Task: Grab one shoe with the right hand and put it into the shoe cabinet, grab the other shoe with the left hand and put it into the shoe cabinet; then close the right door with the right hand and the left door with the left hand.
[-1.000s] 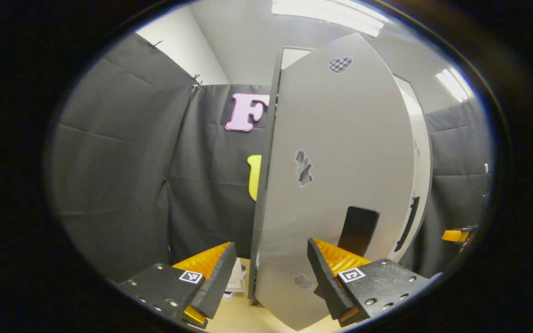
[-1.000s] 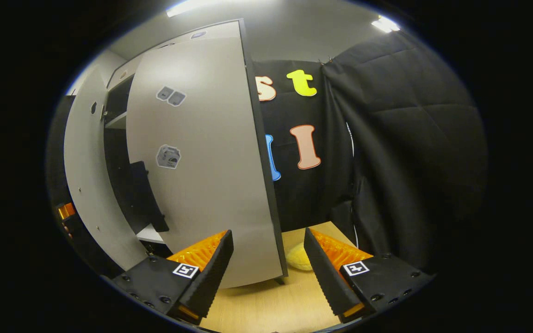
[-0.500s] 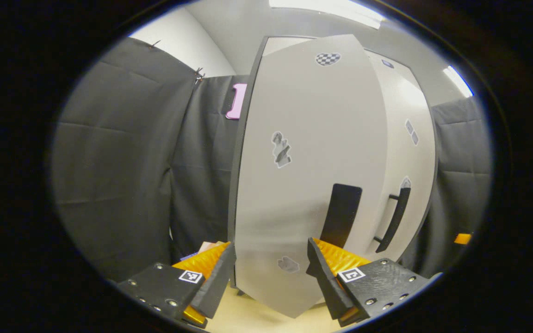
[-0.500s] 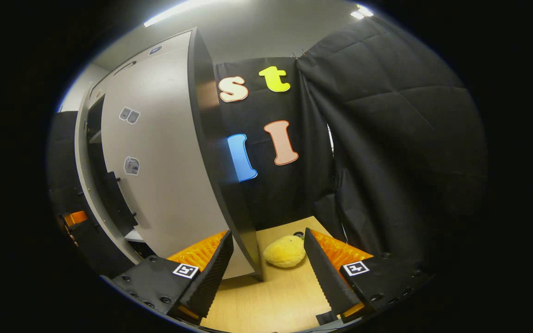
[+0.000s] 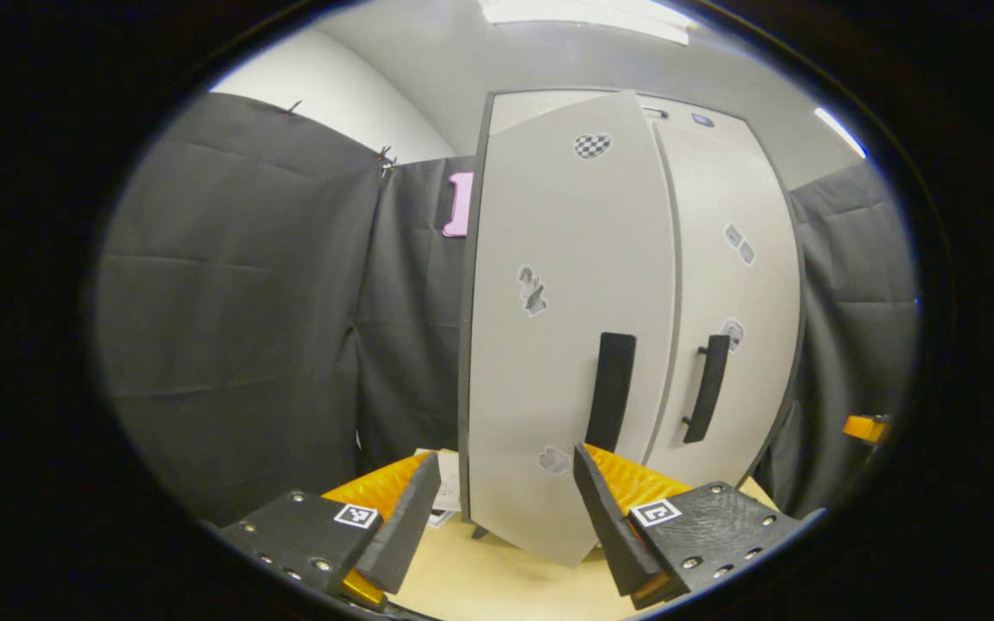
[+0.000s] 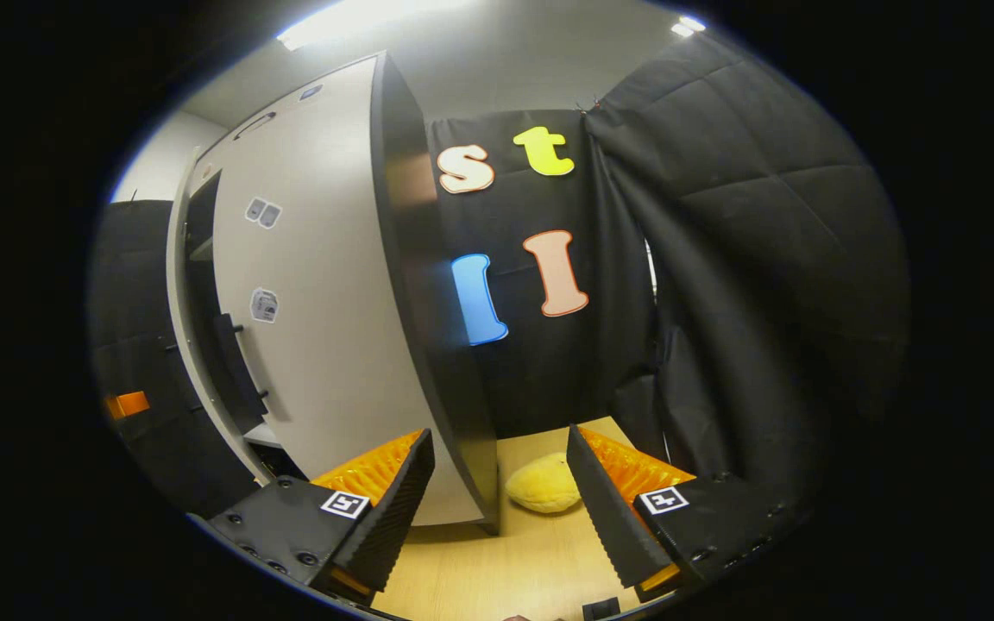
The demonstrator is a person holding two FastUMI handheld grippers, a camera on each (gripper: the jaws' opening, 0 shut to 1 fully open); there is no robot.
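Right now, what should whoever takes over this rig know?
Left gripper: fingers open, empty, facing the left door.
Right gripper: fingers open, empty, at the cabinet right corner.
Right door looks shut. The left door is ajar, its handle edge standing out.
The shoes are presumably inside, hidden by the doors.
Left to do: push the left door flush with the left gripper.
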